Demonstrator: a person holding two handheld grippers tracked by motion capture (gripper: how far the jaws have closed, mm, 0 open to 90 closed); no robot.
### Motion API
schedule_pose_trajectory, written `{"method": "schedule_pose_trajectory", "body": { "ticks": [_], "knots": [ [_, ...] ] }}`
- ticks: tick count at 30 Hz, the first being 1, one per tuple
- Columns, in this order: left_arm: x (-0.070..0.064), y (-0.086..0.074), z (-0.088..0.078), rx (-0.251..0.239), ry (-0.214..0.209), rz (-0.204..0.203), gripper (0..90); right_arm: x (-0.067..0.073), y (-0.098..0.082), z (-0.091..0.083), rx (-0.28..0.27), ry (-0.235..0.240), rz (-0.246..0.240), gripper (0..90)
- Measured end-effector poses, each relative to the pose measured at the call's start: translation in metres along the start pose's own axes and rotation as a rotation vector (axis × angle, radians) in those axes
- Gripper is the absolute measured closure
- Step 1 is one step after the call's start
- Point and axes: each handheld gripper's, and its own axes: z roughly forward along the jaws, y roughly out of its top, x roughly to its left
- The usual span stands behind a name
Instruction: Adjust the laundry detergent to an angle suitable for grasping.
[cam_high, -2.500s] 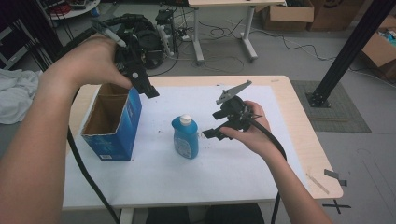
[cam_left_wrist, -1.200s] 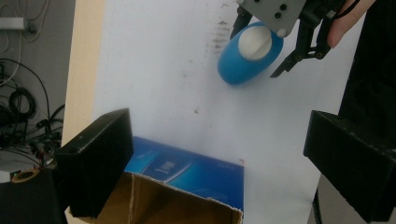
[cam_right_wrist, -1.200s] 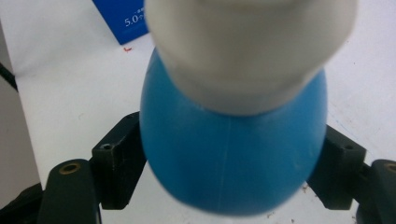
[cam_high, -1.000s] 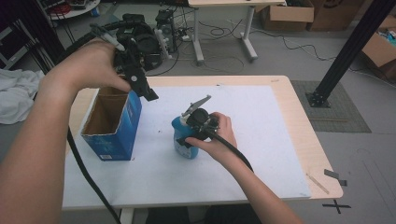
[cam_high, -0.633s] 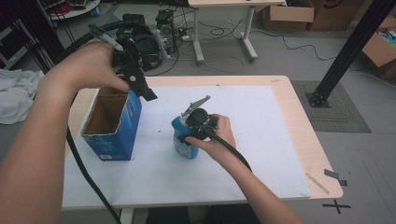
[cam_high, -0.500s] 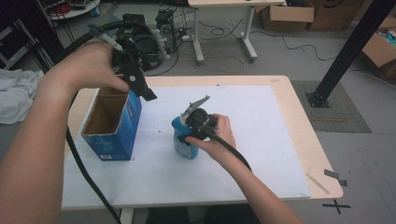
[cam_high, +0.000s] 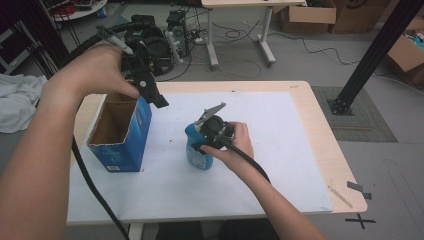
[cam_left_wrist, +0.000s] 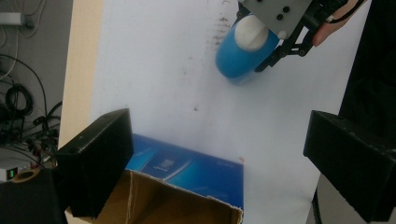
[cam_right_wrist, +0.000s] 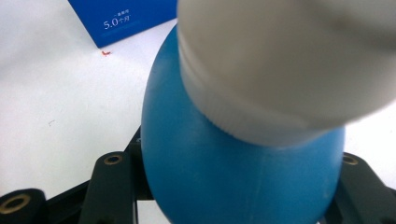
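Right gripper (cam_high: 202, 142) clenched on blue plastic bottle with white cap (cam_high: 196, 152) at desk (cam_high: 310, 145) centre, jaws just closing, left gripper (cam_high: 150, 92) released above open blue cardboard box (cam_high: 122, 135) near left edge

One blue bottle (cam_high: 196, 150), one open blue carton (cam_high: 122, 134), two hand-held grippers: the left hand-held gripper (cam_high: 152, 95), the right hand-held gripper (cam_high: 202, 145).

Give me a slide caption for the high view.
Right gripper clamps the blue bottle on the white mat while the left gripper hovers open above the open blue box.
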Motion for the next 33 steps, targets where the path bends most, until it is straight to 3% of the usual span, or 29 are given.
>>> {"method": "schedule_pose_trajectory", "body": {
  "ticks": [9, 17, 19, 29, 30, 33],
  "knots": [
    [0.001, 0.0, -0.002, 0.001, 0.003, -0.001, 9.2, 0.0, 0.003, -0.004, -0.022, 0.019, -0.023, 43.9],
    [0.001, -0.002, -0.002, 0.002, 0.002, -0.004, 9.3, -0.003, 0.015, -0.022, -0.059, 0.037, -0.092, 44.0],
    [0.001, -0.003, -0.002, 0.0, 0.003, -0.006, 9.3, -0.004, 0.019, -0.028, -0.068, 0.072, -0.157, 44.0],
    [0.0, -0.003, -0.003, 0.0, 0.002, -0.005, 9.4, -0.013, 0.018, -0.033, -0.119, 0.217, -0.273, 44.0],
    [0.0, -0.003, -0.003, 0.0, 0.005, -0.004, 9.4, -0.015, 0.017, -0.034, -0.125, 0.252, -0.293, 43.9],
    [0.0, -0.003, -0.003, 0.005, 0.004, -0.003, 9.5, -0.017, 0.015, -0.034, -0.132, 0.273, -0.308, 43.9]
  ]
}}
